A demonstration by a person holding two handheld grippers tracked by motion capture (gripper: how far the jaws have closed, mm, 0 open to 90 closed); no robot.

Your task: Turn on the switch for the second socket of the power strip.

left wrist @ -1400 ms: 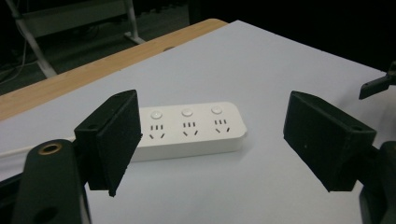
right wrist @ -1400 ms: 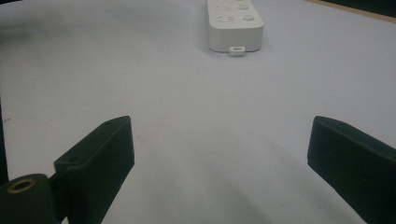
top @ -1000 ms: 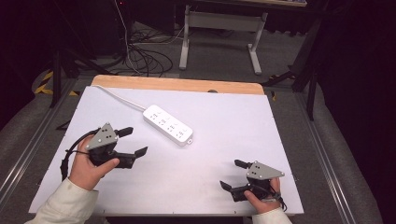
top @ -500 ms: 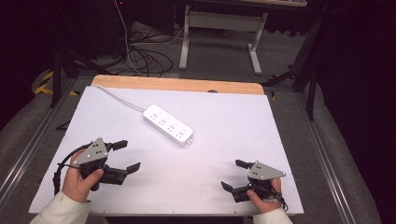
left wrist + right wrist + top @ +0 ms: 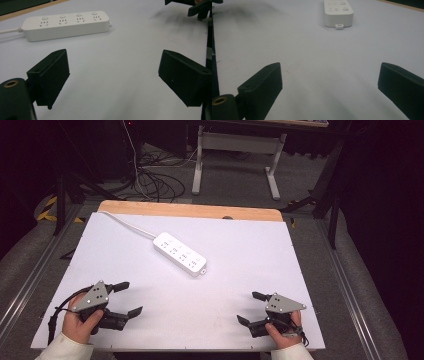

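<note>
My left tool (image 5: 121,297) has dropped back toward the near left edge of the counter (image 5: 250,265) since a second ago, jaws spread wide, nothing held. Right tool (image 5: 252,308) unchanged at near right, also spread and empty. Looks like a pull-back, so I'd judge no grasp has started. Power strip (image 5: 179,253) lies flat mid-counter, well apart from both tools. Long axis runs far-left to near-right; cord (image 5: 131,225) exits the far-left end, small tab end points near-right.
</note>
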